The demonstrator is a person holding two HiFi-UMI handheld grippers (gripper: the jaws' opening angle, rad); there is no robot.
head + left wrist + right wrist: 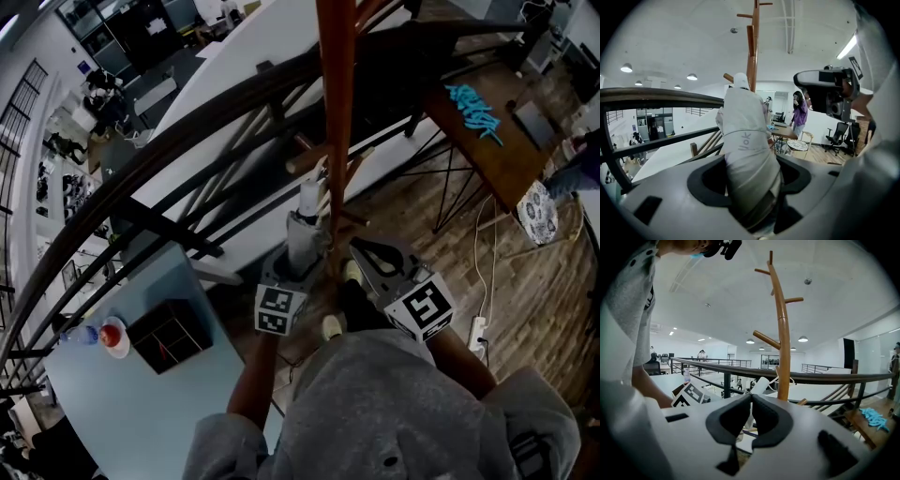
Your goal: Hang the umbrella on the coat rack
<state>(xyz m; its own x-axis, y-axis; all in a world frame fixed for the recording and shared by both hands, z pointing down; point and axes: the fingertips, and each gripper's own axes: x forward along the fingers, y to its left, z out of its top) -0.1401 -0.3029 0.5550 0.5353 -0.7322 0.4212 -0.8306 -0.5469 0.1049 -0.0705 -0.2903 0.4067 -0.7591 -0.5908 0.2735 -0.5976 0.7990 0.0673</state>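
Grey umbrella (745, 140) upright between left gripper (751, 183) jaws, beside coat rack (752, 51)

Folded grey-white umbrella (305, 232) upright, tip just beside wooden coat rack (336, 112) pole.

Mezzanine: dark curved railing (187, 122), wood-plank floor (544, 309), brown desk (497, 164) at right, pale blue tabletop (141, 422) lower left. White ceiling (717, 296) with round downlights (803, 339) lit.
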